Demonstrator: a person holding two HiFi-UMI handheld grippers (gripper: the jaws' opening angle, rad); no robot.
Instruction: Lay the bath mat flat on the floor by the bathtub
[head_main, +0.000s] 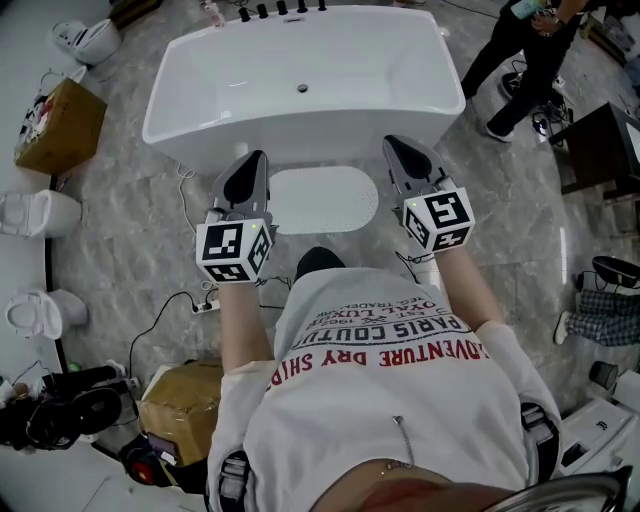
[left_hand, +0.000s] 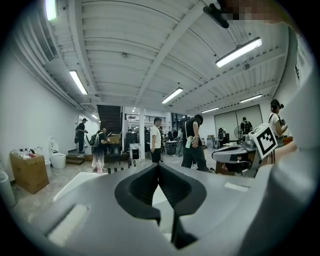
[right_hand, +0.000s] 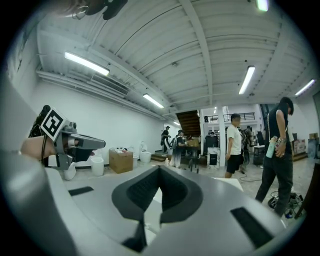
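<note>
A white oval bath mat (head_main: 323, 198) lies flat on the marble floor, right against the front of the white bathtub (head_main: 160, 120). My left gripper (head_main: 256, 160) hangs in the air over the mat's left end, its jaws shut with nothing between them. My right gripper (head_main: 395, 145) hovers over the mat's right end, also shut and holding nothing. Both point level toward the tub. In the left gripper view the closed left gripper (left_hand: 158, 165) looks across the tub (left_hand: 75, 182). The right gripper view shows the closed right gripper (right_hand: 159, 167) the same way.
A cardboard box (head_main: 58, 125) and two toilets (head_main: 35, 213) (head_main: 40, 313) stand at the left. A person (head_main: 520, 50) stands at the upper right beside a dark table (head_main: 600, 145). A power strip (head_main: 205, 305) and a wrapped box (head_main: 185, 400) lie behind my left side.
</note>
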